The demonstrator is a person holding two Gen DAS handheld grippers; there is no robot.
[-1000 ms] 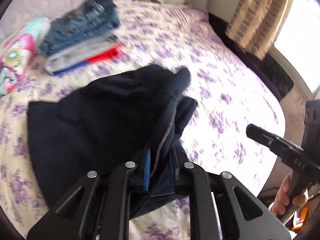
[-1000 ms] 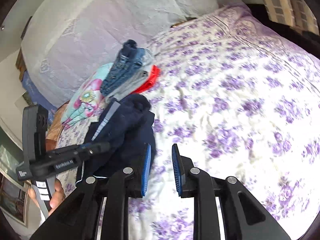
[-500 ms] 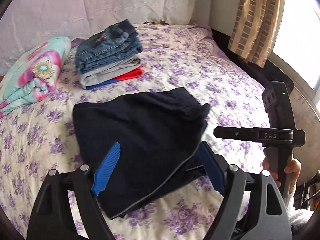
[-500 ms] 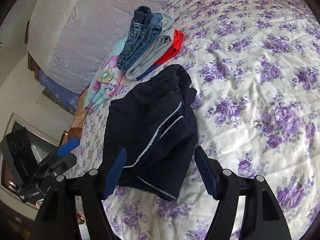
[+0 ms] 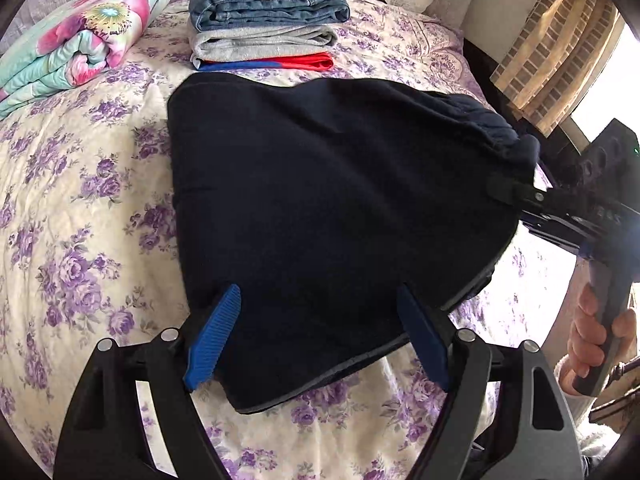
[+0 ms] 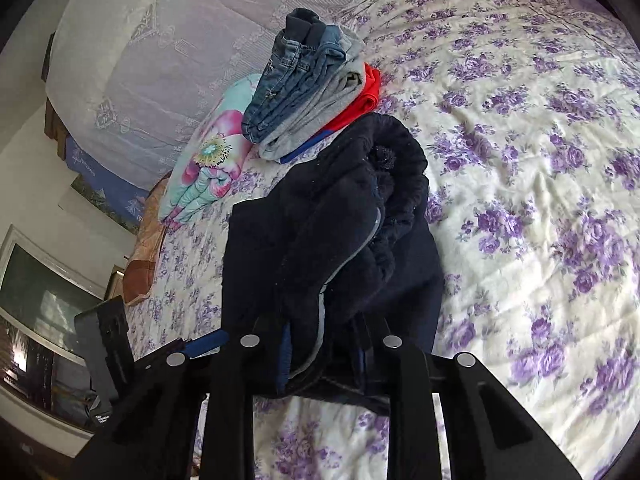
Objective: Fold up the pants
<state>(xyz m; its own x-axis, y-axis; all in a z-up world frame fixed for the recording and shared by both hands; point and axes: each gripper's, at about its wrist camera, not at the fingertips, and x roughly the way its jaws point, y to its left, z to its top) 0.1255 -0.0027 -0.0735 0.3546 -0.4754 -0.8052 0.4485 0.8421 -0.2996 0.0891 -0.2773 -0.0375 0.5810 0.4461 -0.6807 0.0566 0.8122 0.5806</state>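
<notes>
The right claw (image 6: 322,354) was clamped on a bunched edge of the dark navy pants (image 5: 332,208), while the left claw (image 5: 320,336) stood with its blue pads wide apart, straddling the near edge of the cloth without gripping it. The pants lay folded on the floral bed (image 5: 80,208). Just beyond them sat a stack of folded clothes (image 5: 268,20), with a rolled flowery blanket (image 5: 76,44) beside it.

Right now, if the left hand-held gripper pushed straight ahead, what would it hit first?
Likely the folded navy pants, already lying between the open left hand-held gripper; the clothes stack lies beyond, though depth is unclear.
</notes>
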